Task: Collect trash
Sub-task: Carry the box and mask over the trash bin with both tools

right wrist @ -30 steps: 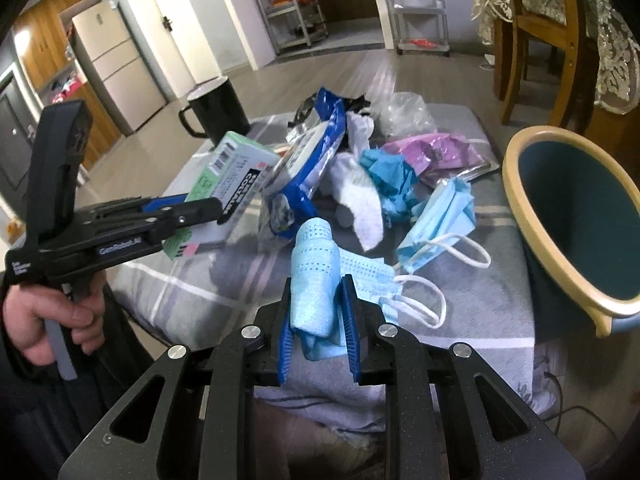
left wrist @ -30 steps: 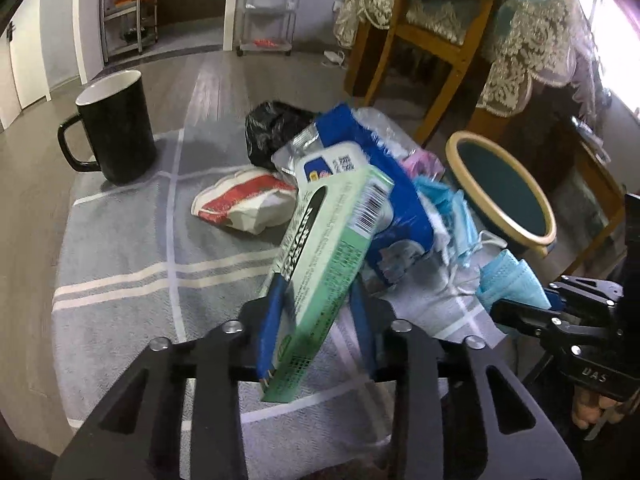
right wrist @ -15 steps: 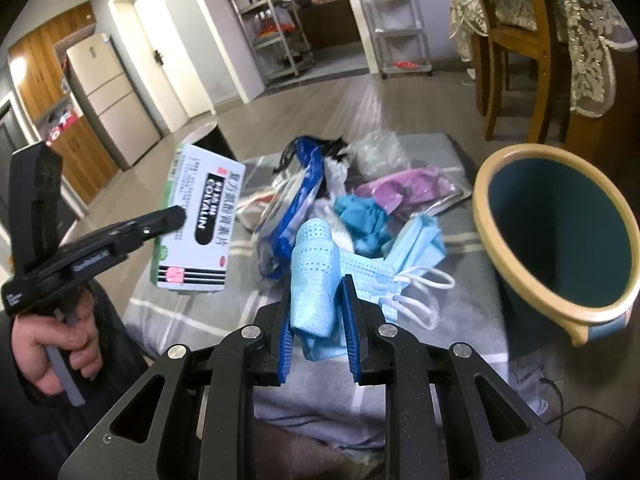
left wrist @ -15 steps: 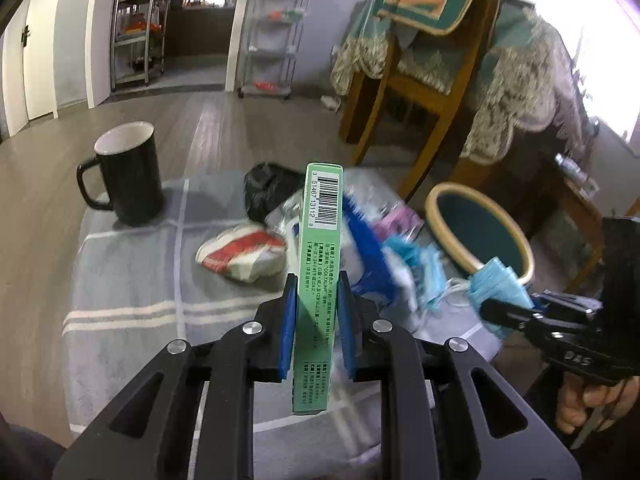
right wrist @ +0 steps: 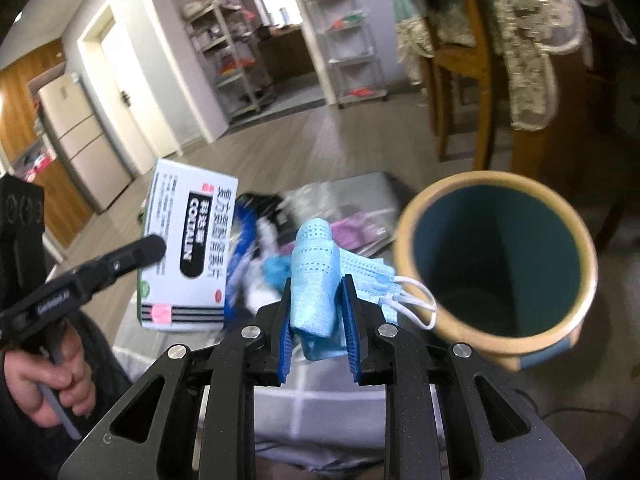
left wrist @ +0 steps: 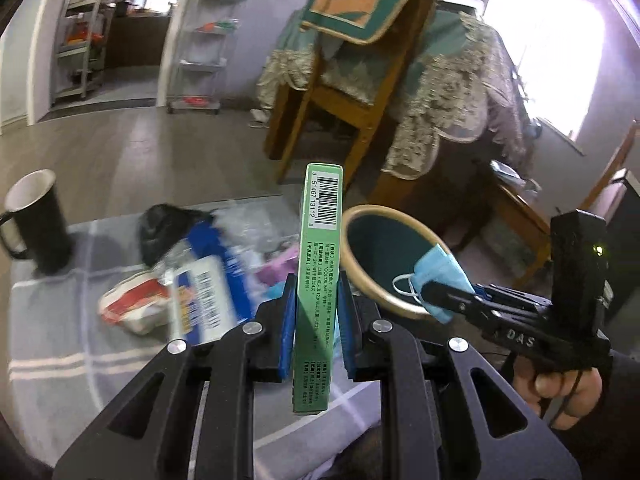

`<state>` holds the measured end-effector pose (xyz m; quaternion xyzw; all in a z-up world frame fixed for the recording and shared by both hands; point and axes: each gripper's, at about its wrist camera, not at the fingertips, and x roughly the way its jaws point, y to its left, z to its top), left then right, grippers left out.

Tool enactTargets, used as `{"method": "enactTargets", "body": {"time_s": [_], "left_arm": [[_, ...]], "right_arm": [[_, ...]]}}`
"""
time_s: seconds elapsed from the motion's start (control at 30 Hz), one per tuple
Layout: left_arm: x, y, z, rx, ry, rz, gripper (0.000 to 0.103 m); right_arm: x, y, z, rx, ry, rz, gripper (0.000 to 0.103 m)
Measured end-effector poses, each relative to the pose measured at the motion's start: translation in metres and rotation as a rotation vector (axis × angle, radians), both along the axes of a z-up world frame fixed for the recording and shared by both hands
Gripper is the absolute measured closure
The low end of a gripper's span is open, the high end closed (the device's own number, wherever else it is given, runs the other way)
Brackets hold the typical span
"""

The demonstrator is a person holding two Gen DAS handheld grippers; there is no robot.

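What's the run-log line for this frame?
left gripper: shut on green box | right gripper: shut on blue mask | both lifted near bin | nothing dropped yet

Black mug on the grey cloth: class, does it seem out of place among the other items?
Yes. The black mug stands upright at the cloth's far left corner, apart from the trash pile of wrappers and packets. It looks like a usable dish, not litter, so it probably shouldn't go in the bin.

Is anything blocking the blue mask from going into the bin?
Nothing visible does. The right gripper holds the mask in the air just left of the bin, whose open mouth faces it. The left gripper with its green box is off to the side.
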<state>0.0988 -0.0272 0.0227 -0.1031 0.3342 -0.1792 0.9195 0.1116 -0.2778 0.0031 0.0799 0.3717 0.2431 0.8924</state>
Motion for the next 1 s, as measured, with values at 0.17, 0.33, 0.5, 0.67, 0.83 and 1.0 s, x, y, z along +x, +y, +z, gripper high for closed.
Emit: {"method": "enactTargets", "body": {"time_s": [0.17, 0.33, 0.5, 0.67, 0.83, 1.0], "left_arm": [[0.028, -0.034, -0.001, -0.038, 0.005, -0.085, 0.085], [0.059, -0.074, -0.004, -0.037, 0.01, -0.155, 0.085], [0.086, -0.105, -0.011, -0.033, 0.027, -0.191, 0.085], [0.104, -0.121, -0.022, -0.035, 0.05, -0.21, 0.084], [0.127, -0.142, -0.04, -0.029, 0.084, -0.224, 0.084], [0.145, -0.155, -0.061, -0.043, 0.133, -0.225, 0.084]], "right_arm": [[0.016, -0.03, -0.002, -0.001, 0.011, -0.101, 0.08], [0.026, -0.05, -0.01, 0.015, 0.034, -0.175, 0.08], [0.032, -0.064, -0.022, 0.028, 0.064, -0.223, 0.08], [0.042, -0.076, -0.03, 0.058, 0.092, -0.268, 0.08], [0.056, -0.084, -0.042, 0.067, 0.126, -0.301, 0.08], [0.07, -0.092, -0.055, 0.081, 0.169, -0.329, 0.08]]}}
